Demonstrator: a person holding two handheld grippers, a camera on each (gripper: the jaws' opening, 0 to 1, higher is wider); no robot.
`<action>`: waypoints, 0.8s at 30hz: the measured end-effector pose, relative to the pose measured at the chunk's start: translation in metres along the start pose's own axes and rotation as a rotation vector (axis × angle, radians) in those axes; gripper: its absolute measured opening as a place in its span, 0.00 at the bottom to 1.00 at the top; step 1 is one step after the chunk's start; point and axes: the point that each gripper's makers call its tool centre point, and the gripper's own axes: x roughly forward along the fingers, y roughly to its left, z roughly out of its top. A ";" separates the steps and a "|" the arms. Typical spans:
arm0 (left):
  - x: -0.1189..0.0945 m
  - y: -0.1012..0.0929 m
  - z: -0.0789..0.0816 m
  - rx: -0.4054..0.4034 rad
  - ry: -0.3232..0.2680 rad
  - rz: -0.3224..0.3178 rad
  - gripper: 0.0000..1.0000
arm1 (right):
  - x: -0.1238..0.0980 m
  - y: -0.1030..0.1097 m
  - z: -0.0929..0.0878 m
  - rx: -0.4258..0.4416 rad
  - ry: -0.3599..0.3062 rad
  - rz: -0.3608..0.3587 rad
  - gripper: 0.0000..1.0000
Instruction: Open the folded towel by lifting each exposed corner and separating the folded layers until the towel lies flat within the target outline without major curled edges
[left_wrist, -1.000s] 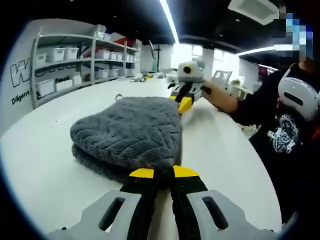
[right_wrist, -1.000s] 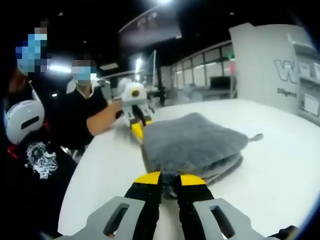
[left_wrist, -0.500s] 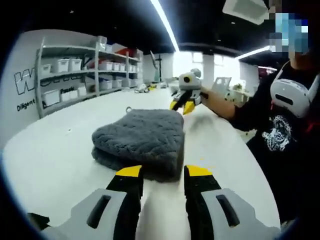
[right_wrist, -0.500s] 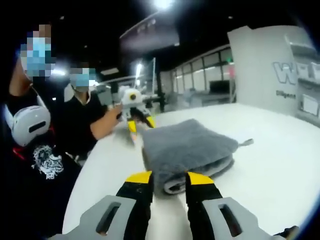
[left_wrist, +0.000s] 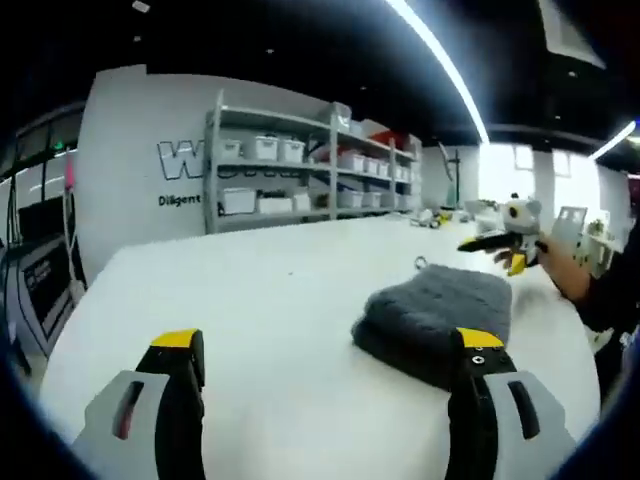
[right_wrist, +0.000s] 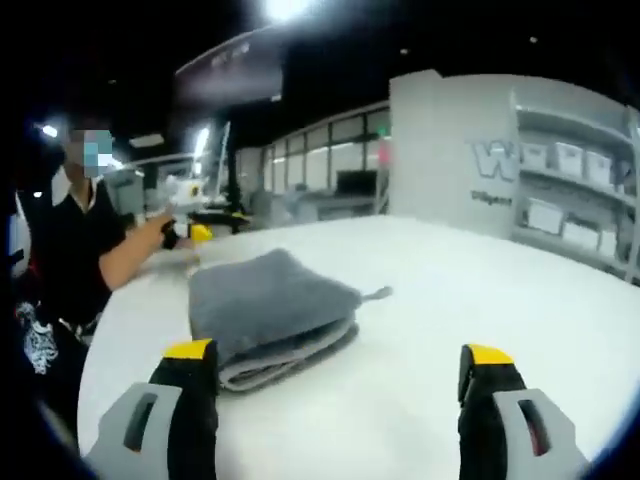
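Note:
A grey folded towel lies on the white table, folded into a thick stack with a small loop tag at its far edge. My left gripper is wide open, held back from the towel, its right jaw overlapping the towel's near edge in the picture. In the right gripper view the same towel sits left of centre, layers showing at its near edge. My right gripper is also wide open, short of the towel. The right gripper shows beyond the towel in the left gripper view, and the left gripper beyond it in the right gripper view.
Grey shelving with white bins stands behind the table, beside a white wall with lettering. A person in black is at the table's left edge. Glass partitions stand further back.
Both grippers have opened from narrow to wide and drawn back from the towel. Both cameras swung, so the towel sits off-centre now.

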 end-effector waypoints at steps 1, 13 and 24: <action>0.000 0.004 0.001 -0.009 0.001 0.005 1.00 | -0.002 -0.001 0.001 0.009 -0.007 -0.007 1.00; 0.004 -0.010 -0.003 -0.046 0.032 0.015 1.00 | -0.010 -0.025 0.016 -0.002 -0.080 -0.125 1.00; 0.011 -0.018 -0.005 -0.045 0.033 0.032 1.00 | -0.010 -0.036 0.015 0.045 -0.082 -0.136 0.91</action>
